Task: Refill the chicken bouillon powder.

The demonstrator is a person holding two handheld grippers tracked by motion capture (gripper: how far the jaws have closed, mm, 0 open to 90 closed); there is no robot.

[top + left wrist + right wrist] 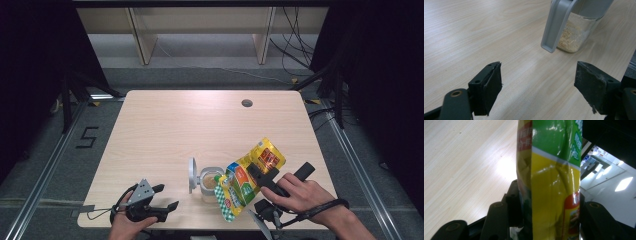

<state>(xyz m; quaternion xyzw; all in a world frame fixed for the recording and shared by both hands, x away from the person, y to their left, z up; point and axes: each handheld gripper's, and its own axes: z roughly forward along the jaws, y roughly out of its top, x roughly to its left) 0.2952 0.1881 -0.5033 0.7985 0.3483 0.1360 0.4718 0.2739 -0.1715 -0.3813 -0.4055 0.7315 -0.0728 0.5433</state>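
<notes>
The table (165,130) is big and made of pale wood. The person's right hand (295,192) comes in from the near edge and tips its wrist over toward the left. The right gripper (260,175) pinches a bag (247,180) that is yellow and green. Its jaws squeeze the bag from both sides. The bag leans with its low end over a jar (210,182), just left of this gripper. The jar has tan crumbs at the bottom, and its grey lid (192,175) stands up on its left side. The left hand (127,225) rests low at the near edge. The left gripper (537,87) has its jaws spread wide and holds nothing. The jar (576,35) stands ahead of it, a bit apart.
</notes>
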